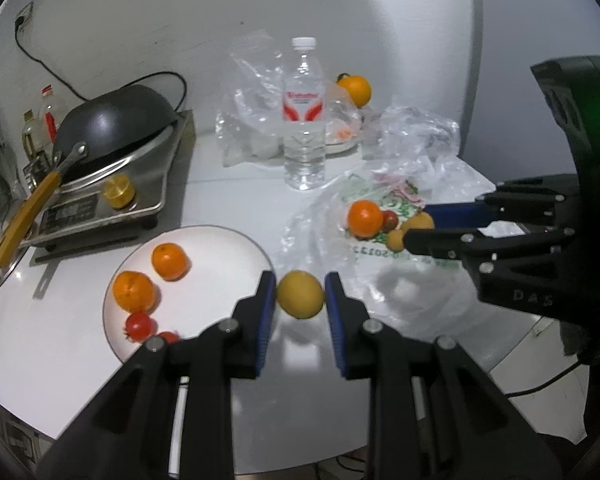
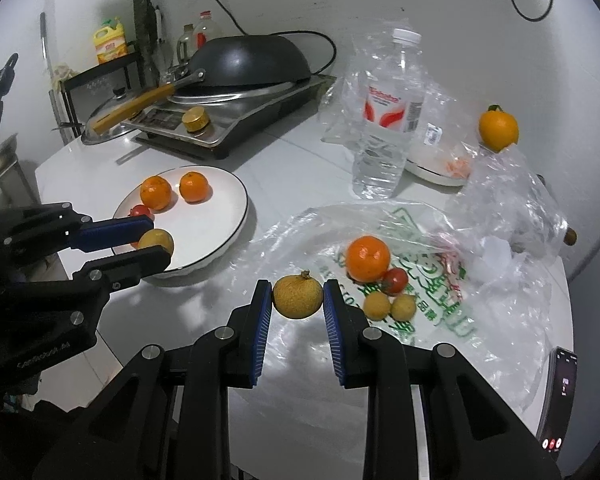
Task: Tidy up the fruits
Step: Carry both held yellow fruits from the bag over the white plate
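Left wrist view: left claw (image 1: 300,294) pinched a small yellow fruit (image 1: 300,295) over the surface (image 1: 204,184), just at 3 o'clock of the white plate (image 1: 204,240). Right claw (image 2: 298,296) clamped a rough yellow fruit (image 2: 298,296) at 9 o'clock of the plastic bag (image 2: 440,320).

The right tongs' (image 1: 414,229) black body carries raised letters "DAS". The left tongs' (image 2: 156,240) body bears a small printed word, too blurred to read. The water bottle (image 2: 392,108) has a red-and-white label with an illegible red brand word. The plastic bag (image 2: 432,280) on the desk (image 2: 292,160) shows green printed characters and digits, seen reversed, unreadable.
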### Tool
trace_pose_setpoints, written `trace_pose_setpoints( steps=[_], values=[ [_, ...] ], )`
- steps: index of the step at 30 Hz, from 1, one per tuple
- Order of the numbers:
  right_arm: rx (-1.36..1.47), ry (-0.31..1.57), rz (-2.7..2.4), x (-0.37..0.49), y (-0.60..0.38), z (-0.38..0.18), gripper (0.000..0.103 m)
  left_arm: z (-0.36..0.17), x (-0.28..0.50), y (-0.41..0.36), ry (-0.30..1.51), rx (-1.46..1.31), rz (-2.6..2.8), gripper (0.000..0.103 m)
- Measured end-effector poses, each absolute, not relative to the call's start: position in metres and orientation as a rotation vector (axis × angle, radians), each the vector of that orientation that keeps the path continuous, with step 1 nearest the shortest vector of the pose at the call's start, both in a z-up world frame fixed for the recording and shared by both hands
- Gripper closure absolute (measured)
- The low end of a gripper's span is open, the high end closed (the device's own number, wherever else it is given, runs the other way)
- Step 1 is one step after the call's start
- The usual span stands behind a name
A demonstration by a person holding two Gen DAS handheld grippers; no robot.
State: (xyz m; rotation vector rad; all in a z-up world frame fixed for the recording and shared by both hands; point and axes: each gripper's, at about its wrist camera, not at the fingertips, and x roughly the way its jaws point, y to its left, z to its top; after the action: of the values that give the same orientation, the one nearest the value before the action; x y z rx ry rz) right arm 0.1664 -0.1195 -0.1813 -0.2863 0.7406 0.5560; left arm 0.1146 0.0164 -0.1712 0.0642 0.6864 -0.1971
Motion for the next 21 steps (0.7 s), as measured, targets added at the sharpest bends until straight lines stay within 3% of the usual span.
trace_pose_setpoints(
  steps=[21],
  values=[
    [-0.336, 0.762, 0.595, 0.183, -0.070, -0.186, 0.075, -0.184, 0.130, 0.067, 0.696, 0.015, -0.137, 0.077]
  ],
)
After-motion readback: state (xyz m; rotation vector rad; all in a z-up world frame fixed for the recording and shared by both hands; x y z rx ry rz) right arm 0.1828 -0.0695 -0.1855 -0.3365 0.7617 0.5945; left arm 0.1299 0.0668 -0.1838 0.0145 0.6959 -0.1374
